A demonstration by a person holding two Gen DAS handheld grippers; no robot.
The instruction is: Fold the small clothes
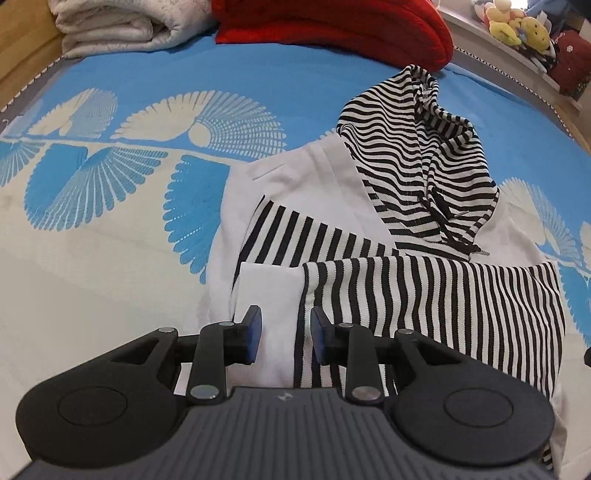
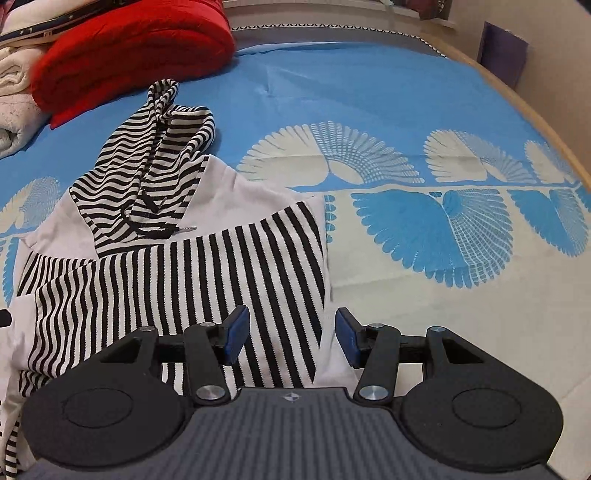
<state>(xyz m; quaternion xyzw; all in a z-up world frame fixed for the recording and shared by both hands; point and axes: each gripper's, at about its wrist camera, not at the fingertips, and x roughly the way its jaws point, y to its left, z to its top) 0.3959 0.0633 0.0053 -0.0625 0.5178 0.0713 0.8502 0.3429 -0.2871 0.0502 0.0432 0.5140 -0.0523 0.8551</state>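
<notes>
The striped hoodie [image 1: 388, 229] lies partly folded on the bed [image 1: 110, 258], its white body flat on the blue-and-cream sheet, its striped hood [image 1: 413, 147] spread toward the far side and both striped sleeves [image 1: 443, 295] laid across the chest. The left claw [image 1: 286, 332] hangs above the near left part of the garment, over the white cuff [image 1: 269, 288] of the upper sleeve; its jaws stand a moderate way apart and clear of the cloth, holding nothing. The right claw [image 2: 291, 336] hangs above the hoodie's near right edge, where the striped sleeve meets the white body, its jaws set wider than the left one's and likewise released, with fabric seen through the gap but not pinched. The left wrist view alone shows the white cuff, a folded white quilt [image 1: 122, 29] at the far left corner and soft toys [image 1: 517, 26] on a ledge beyond the bed. The right wrist view alone shows the bare stretch of sheet to the right of the hoodie and the bed's wooden edge [image 2: 535, 122] with the wall behind. Both views show the red blanket [image 2: 129, 55] lying just beyond the hood, and the dark drawstring [image 2: 147, 229] at the neck.
</notes>
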